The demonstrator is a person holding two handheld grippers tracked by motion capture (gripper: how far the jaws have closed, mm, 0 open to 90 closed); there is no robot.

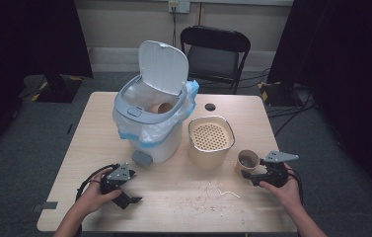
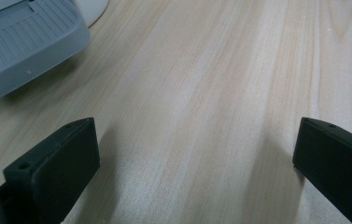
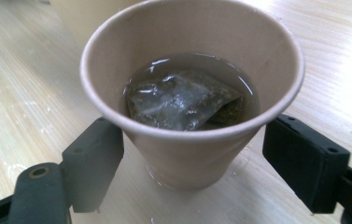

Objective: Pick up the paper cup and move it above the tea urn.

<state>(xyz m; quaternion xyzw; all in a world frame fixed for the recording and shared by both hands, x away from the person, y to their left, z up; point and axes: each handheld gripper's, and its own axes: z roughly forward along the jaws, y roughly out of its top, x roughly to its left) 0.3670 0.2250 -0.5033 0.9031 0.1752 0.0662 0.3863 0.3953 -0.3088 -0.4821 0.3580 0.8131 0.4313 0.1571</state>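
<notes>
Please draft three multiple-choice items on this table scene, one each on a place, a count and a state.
1. Where does the brown paper cup with a tea bag stand?
A. between the right gripper's jaws
B. on the chair
C. in the left gripper

2. How many brown paper cups show in the high view?
A. one
B. two
C. four

3. The lid of the white pedal bin is:
A. shut
B. raised
C. lying on the floor

A: a jaw stands either side of it. B: one on the table, another in the bin. B: the lid stands up.

pedal bin (image 1: 150, 118), strainer pot (image 1: 211, 140), chair (image 1: 215, 54)
</notes>
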